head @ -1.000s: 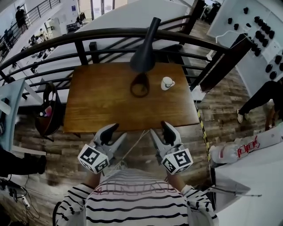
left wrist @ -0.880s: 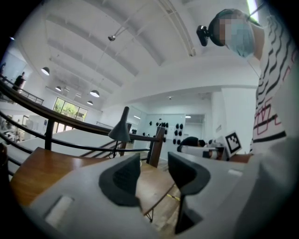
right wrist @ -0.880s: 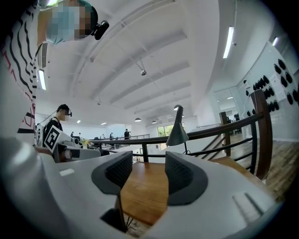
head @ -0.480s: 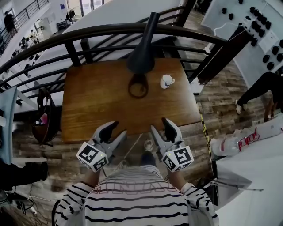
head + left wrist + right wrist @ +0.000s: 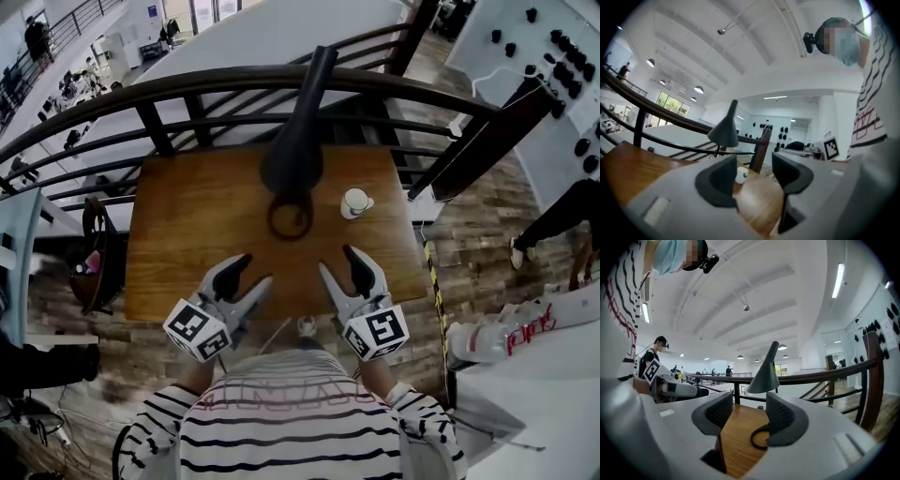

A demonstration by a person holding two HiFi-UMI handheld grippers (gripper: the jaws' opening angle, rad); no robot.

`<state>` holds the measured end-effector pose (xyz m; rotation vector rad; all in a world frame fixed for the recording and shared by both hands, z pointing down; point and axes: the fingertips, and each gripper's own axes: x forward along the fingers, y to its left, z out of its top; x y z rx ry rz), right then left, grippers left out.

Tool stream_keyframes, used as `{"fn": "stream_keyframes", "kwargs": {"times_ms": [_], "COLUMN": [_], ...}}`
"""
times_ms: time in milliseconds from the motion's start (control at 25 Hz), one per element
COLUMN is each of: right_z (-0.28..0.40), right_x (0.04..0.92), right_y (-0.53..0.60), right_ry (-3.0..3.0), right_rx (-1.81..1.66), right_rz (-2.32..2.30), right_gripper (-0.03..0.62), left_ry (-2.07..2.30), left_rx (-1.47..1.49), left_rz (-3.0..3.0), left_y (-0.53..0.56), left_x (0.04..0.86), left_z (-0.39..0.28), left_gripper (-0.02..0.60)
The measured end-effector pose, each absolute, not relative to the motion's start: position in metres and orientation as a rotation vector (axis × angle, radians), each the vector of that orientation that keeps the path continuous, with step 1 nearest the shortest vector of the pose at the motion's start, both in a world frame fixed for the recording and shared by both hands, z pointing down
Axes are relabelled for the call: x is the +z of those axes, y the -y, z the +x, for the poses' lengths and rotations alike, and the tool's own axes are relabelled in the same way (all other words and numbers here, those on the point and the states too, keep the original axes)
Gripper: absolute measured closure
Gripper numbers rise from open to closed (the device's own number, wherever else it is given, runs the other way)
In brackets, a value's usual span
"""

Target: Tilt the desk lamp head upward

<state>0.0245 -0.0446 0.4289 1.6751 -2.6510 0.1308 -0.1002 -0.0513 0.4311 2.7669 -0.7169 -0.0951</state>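
Fingers (image 5: 723, 182) of the left gripper (image 5: 251, 272) stand moderately apart and have just been opening. They hold nothing: the gap between them frames only the wooden surface (image 5: 187, 234) and things farther ahead. This gripper hovers over the near edge of the surface, pointing level toward the far side.

Ahead of those fingers and a little to their right stands the desk lamp. Its dark ring base (image 5: 291, 217) lies flat on the surface, well clear of both pairs of fingers and roughly between the lines along which they point. The dark cone lamp head (image 5: 292, 159) hangs above the ring with its wide mouth facing down. Its slim neck slants up and away, crossing the black railing (image 5: 187, 80) behind the surface.

The right gripper (image 5: 337, 262) hovers level over the same near edge, fingers (image 5: 780, 418) spread wide and empty. Past their tips the lamp head (image 5: 764, 376) shows above and the ring base (image 5: 757, 439) below.

A small white cup (image 5: 355, 202) sits ahead of the right fingers, just right of the ring base and not touching it.
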Motion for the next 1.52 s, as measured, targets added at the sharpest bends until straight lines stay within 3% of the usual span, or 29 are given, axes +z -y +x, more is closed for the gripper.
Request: {"fn": "stream_keyframes", "kwargs": {"times_ms": [240,640,1520], "right_z": [0.075,0.132,0.101], "right_x": [0.429,0.458,0.523], "right_y": [0.104,0.188,0.334], "right_ry": [2.708,2.723,2.657], "right_rx": [0.107,0.062,-0.023], "right_rz": [1.576,1.353,1.146], "right_gripper": [0.381,0.347,0.353], "left_ry": [0.817,0.927,0.814], "left_rx": [-0.102,-0.176,-0.263], "left_rz": [2.723,2.561,2.362], "left_y": [0.101,0.165,0.237], "left_x": [0.432,0.457,0.456], "left_z": [-0.051,0.007,-0.001], "left_gripper": [0.347,0.282,0.250]}}
